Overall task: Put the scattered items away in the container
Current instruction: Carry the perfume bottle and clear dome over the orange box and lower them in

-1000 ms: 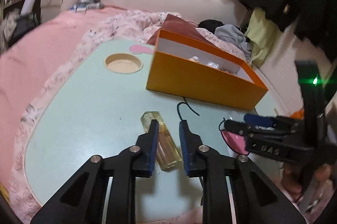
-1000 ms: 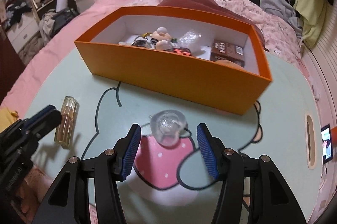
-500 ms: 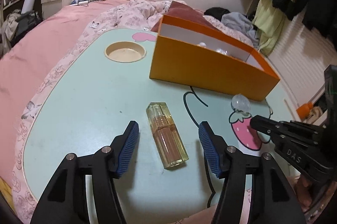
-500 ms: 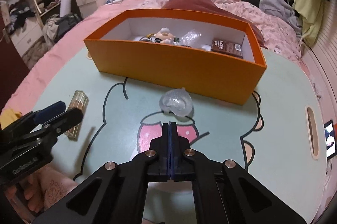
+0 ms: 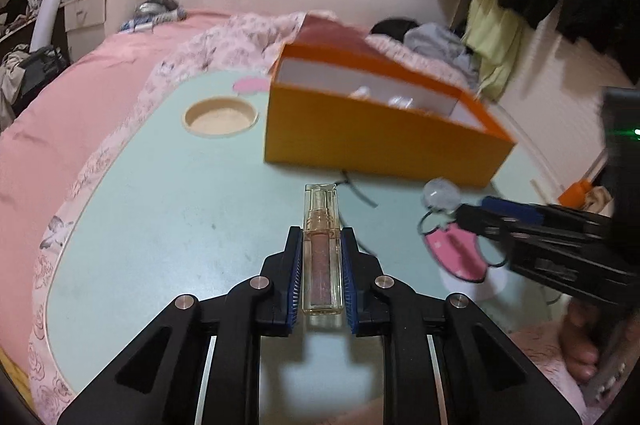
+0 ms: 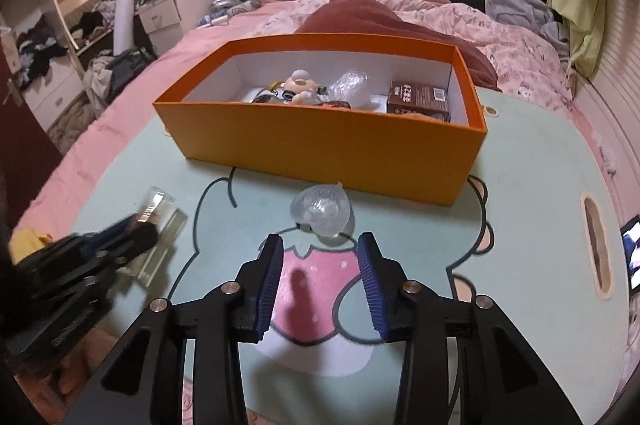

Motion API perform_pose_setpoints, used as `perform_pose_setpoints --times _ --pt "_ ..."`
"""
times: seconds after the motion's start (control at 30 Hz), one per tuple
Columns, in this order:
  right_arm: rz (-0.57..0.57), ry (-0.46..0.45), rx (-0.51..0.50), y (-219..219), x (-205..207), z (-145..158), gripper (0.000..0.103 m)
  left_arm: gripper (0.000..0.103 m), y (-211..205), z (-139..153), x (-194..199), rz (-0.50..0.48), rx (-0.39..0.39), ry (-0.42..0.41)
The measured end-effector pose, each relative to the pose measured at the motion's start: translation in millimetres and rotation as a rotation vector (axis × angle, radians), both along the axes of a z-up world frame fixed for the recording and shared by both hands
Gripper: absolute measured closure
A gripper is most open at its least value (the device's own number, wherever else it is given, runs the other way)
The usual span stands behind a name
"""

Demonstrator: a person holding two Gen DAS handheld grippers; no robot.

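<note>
Left wrist view: the left gripper (image 5: 322, 275) is clamped on the clear lip-gloss tube (image 5: 322, 257), which lies on the green table (image 5: 160, 217) near the orange box (image 5: 380, 141); half a second ago its jaws stood wide. The right gripper (image 6: 322, 265), fully closed then, is opening, empty, just short of the clear plastic shell (image 6: 322, 211).

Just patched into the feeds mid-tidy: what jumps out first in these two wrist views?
The orange box dominates the far side of the mint cartoon table, already holding a small figurine and a brown packet. In the left wrist view, the left hand-held gripper is clamped on a clear lip gloss tube. The right hand-held gripper, its jaws opening, sits just short of a clear plastic heart, nothing between them.
</note>
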State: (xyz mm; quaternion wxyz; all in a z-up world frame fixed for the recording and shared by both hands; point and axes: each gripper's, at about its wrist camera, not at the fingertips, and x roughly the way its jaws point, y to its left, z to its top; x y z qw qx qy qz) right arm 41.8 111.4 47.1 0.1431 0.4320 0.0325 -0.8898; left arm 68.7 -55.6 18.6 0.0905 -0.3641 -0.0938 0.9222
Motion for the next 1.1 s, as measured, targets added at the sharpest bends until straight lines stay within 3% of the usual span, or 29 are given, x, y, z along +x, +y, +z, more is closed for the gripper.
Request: perform_pose_setpoints --times 0.23,0.37,0.6,0.97,1.1 --pt "0.018 -0.07 0.081 -19 -35 -15 0.065 0.084 1 4 5 -0.019 0.005 0.029" --pt "0.016 -0.056 0.111 -25 -34 -13 0.067 0.084 -1 4 3 -0.015 0.02 0.026" --pt "0.017 -0.054 0.019 -12 -26 -8 0.067 0.084 -4 4 5 -0.018 0.033 0.035" --pt "0.057 0.122 -0.084 9 34 26 0.067 0.084 7 8 10 -0.042 -0.002 0.065" --pt "0.059 0.113 -0.086 11 35 26 0.067 0.084 9 8 10 -0.049 -0.01 0.065"
